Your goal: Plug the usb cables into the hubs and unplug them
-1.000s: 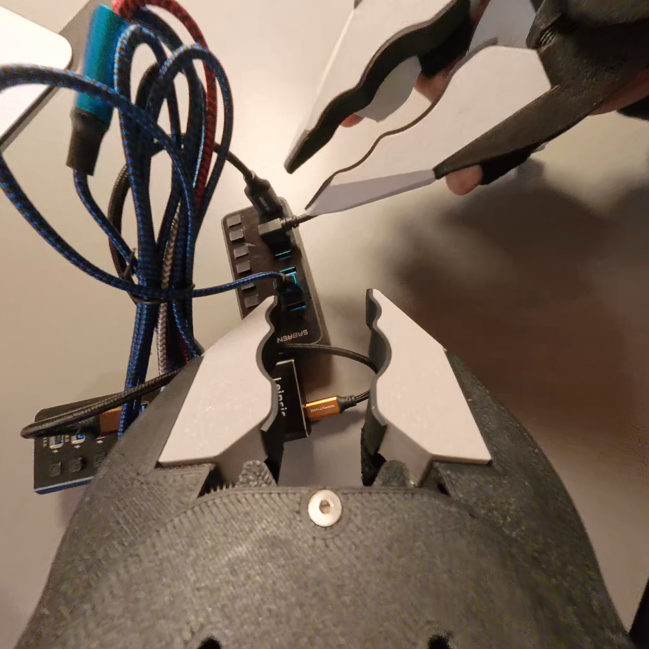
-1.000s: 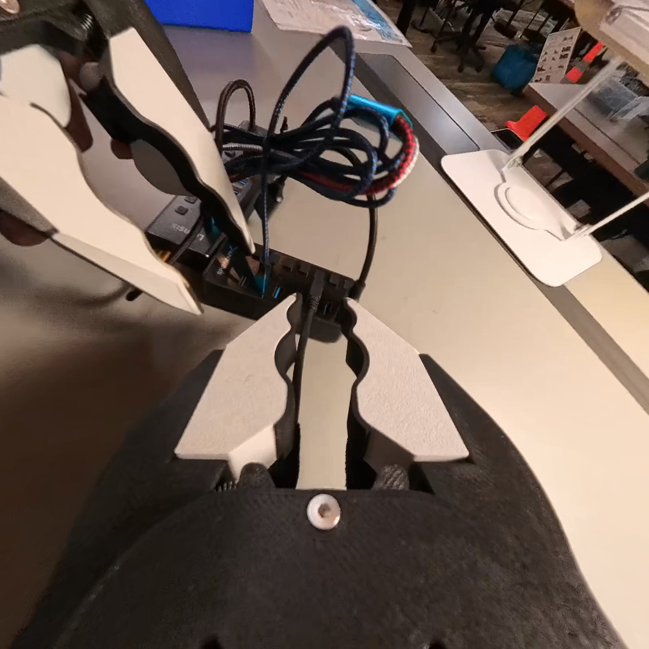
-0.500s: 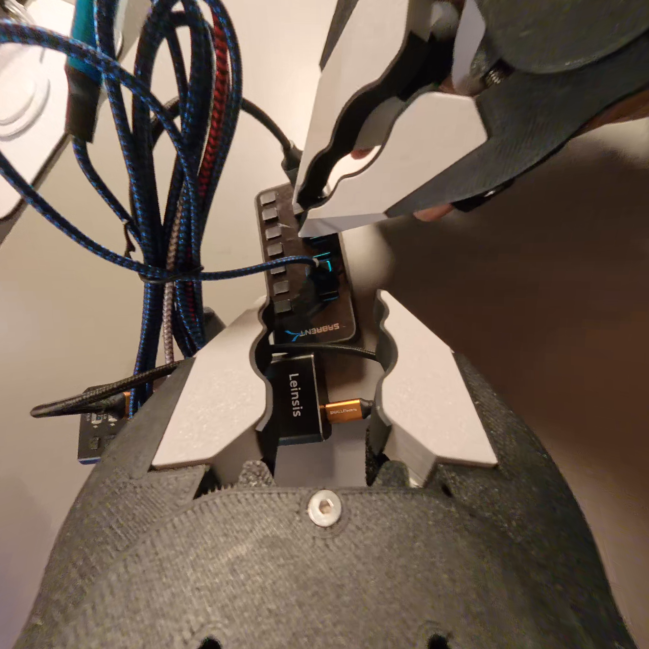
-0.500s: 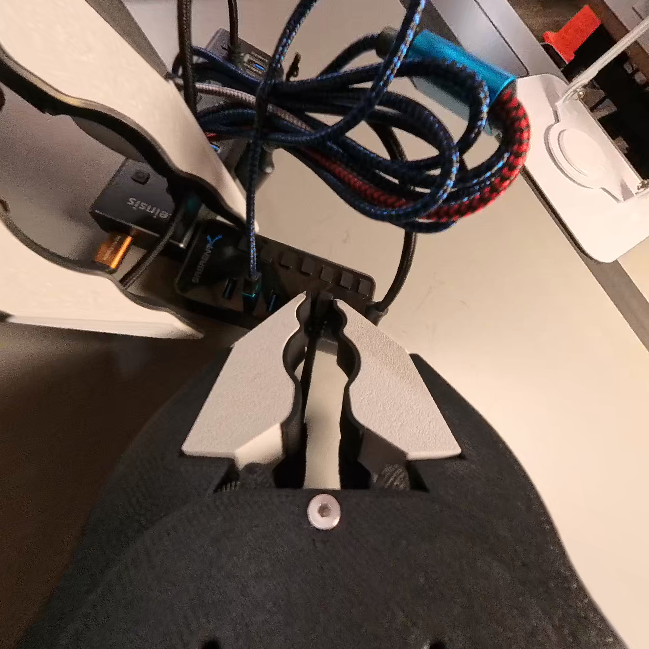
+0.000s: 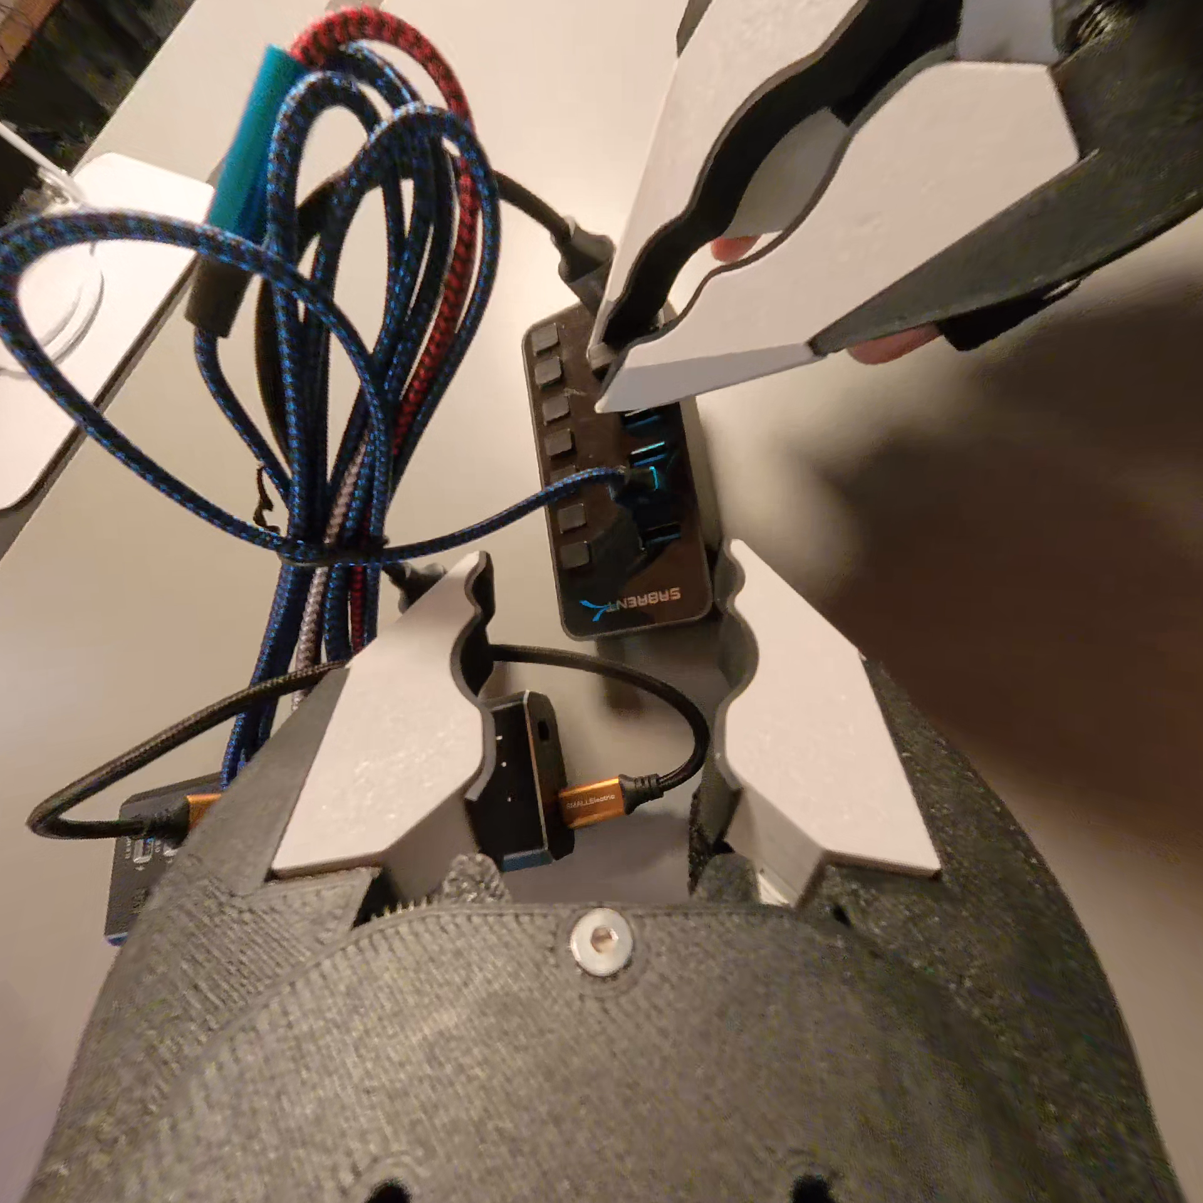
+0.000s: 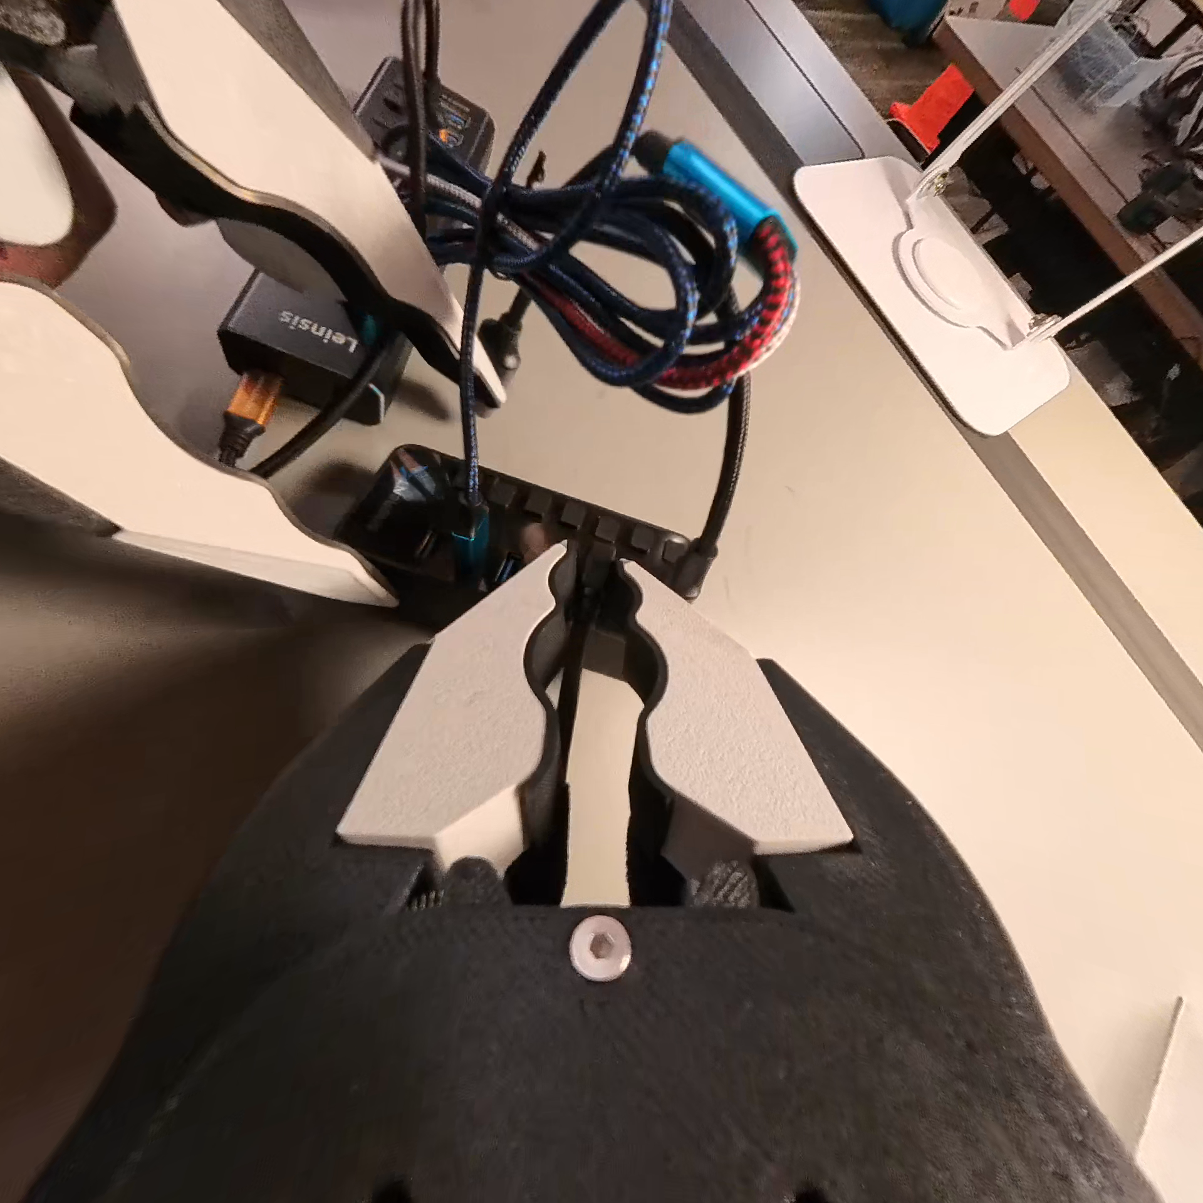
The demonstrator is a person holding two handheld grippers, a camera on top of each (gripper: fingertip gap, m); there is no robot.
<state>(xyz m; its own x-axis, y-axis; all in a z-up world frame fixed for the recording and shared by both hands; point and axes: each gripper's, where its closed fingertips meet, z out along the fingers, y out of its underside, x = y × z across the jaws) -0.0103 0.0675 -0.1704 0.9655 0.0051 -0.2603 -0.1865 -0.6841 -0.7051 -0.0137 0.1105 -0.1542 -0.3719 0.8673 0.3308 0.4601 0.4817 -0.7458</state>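
The right tongs (image 6: 589,566) are closed on a thin black cable's plug (image 6: 591,576) at the far end of the long black USB hub (image 5: 625,495), its tip at the port row; whether it is seated is hidden by the fingertips. The left tongs (image 5: 602,579) stand open and empty, straddling a smaller dark hub (image 5: 521,788) with an orange-shelled plug (image 5: 595,804) in its side, just short of the long hub's near end. A likely failure from here: nothing pins the long hub to the worktop (image 6: 879,586), so a push or pull on the plug could slide or tip it, and the bundle of blue and red braided cables (image 5: 364,312) could drag along through the blue cable (image 5: 495,514) already plugged in. The left wrist view shows the hub's switches and blue-lit ports from above; the right wrist view alone shows the black cable running back between its fingers, and a white lamp base (image 6: 931,286) at the worktop's edge.
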